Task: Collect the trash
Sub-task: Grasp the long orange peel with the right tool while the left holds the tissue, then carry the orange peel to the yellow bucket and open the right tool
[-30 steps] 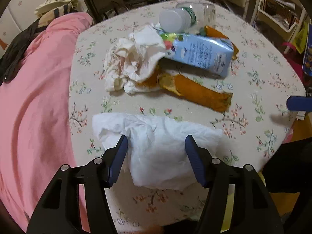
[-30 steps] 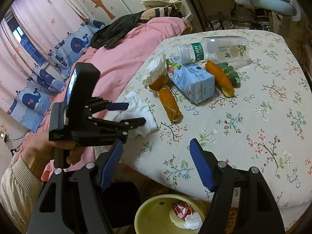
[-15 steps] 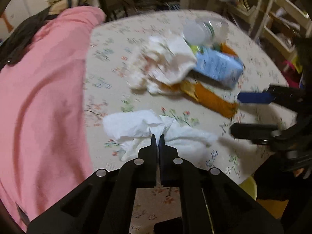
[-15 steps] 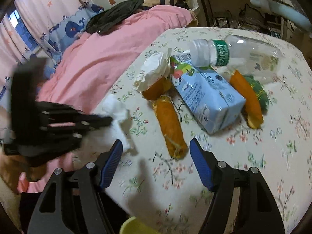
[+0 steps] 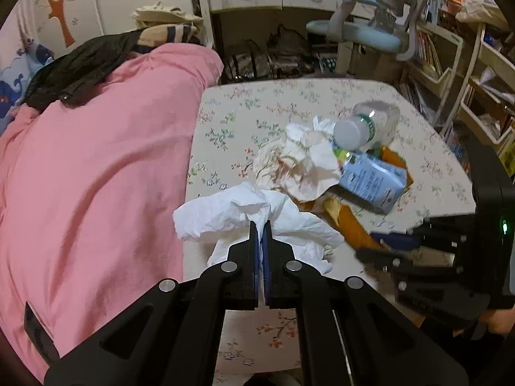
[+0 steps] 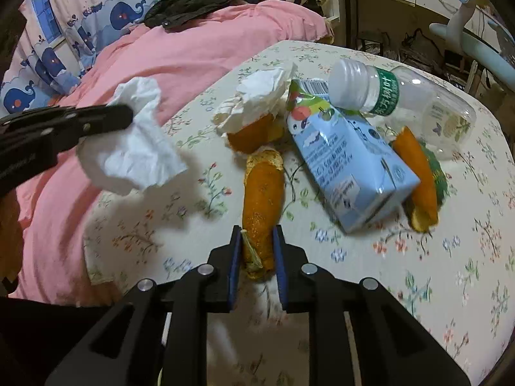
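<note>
Jaws of the left gripper (image 5: 261, 225) pinch the tissue (image 5: 244, 215); those of the right gripper (image 6: 257, 241) are closing on the orange peel (image 6: 262, 193) at lower centre, seemingly by its tip, so it may slip.

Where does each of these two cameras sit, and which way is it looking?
Left wrist: sits on the left gripper, looking down its fingers, shut on a white tissue; the right gripper shows.
Right wrist: sits on the right gripper, looking down its closing fingers at the orange peel between them; the left gripper shows.
Shared: the floral table, blue carton, bottle, pink bedding.
</note>
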{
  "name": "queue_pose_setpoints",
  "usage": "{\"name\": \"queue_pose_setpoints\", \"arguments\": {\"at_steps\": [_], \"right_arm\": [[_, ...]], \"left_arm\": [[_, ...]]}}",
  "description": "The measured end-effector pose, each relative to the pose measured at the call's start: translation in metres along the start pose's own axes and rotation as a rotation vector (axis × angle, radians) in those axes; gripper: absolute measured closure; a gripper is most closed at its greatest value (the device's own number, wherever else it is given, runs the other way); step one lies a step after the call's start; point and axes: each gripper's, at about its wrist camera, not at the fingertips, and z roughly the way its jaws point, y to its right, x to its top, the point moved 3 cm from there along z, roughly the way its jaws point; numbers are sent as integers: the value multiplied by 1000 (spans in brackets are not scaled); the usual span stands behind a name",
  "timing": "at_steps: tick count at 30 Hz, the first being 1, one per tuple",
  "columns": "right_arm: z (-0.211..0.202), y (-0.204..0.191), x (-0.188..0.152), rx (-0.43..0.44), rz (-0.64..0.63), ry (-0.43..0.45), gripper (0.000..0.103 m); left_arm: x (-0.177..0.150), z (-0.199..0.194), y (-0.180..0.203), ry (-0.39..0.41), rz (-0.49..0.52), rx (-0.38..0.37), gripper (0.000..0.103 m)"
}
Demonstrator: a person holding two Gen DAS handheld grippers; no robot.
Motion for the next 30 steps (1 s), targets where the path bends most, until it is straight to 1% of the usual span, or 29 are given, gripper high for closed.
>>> {"name": "queue_pose_setpoints", "arguments": {"at_steps": [6,11,14,19,24,30], "right_arm": [[-32,-5,-11,48,32,40,84],[-55,3,-16,73,79,83,84],[-58,9,-15,81,106,98,84],[-73,14,-18,110,156,138,84],[-92,13,-34,130,181,167,84],[-112,15,-54,163,236,207,84]], "left_arm": [[2,-24,6,74,-28,-11,100],[5,-32,3,101,-52,-20,100],[6,-31,1,100,-61,-15,100],[7,-40,0,126,-81,-31,100],[2,-54,10,151,-71,-55,100],[-18,-76,32,171,-27,-74,100]]}}
